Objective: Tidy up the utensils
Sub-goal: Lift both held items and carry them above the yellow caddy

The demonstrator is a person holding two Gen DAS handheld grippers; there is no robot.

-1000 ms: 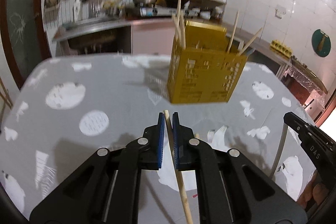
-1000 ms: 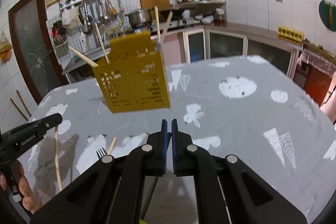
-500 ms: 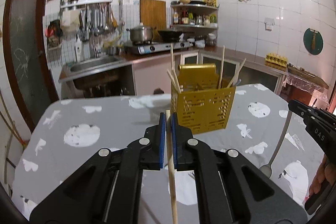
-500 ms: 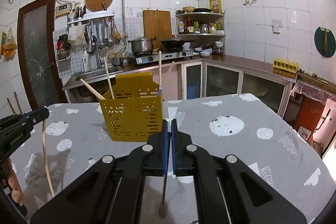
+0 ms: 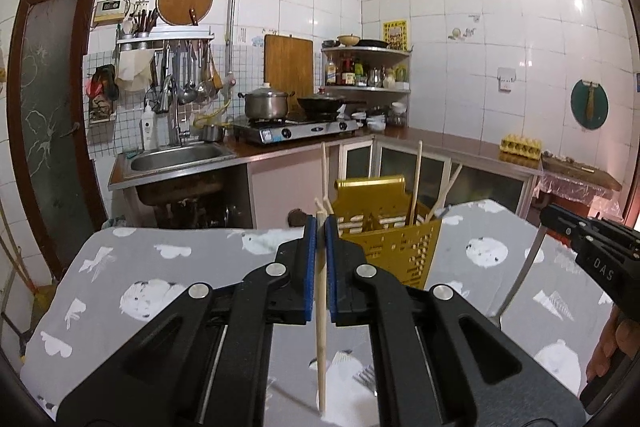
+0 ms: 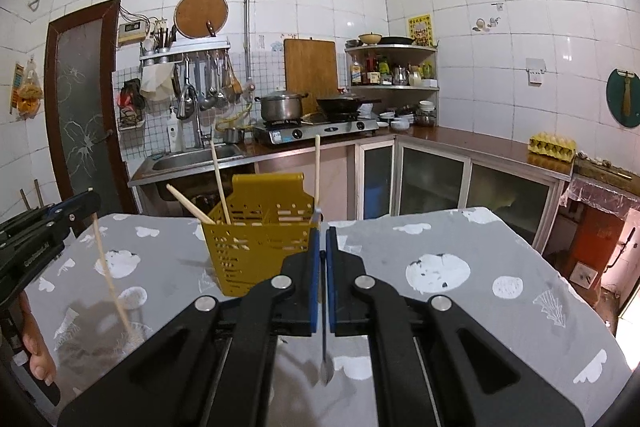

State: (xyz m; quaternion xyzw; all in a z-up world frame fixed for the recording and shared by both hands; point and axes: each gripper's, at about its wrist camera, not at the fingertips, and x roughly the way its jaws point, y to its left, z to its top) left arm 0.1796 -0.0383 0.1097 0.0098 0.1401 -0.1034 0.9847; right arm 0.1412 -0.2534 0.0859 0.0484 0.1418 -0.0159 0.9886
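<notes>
Wooden chopstick (image 5: 320,327) is hanging upright, pinched in my left tongs (image 5: 319,227); my right tongs (image 6: 322,235) are clamping a spoon (image 6: 324,347), bowl down; I am judging the yellow holder (image 6: 260,247), near the surface's (image 6: 440,307) far edge, straight ahead of both and nearer the right.

"DAS" in white letters on the right hand-held gripper (image 5: 560,223)
</notes>
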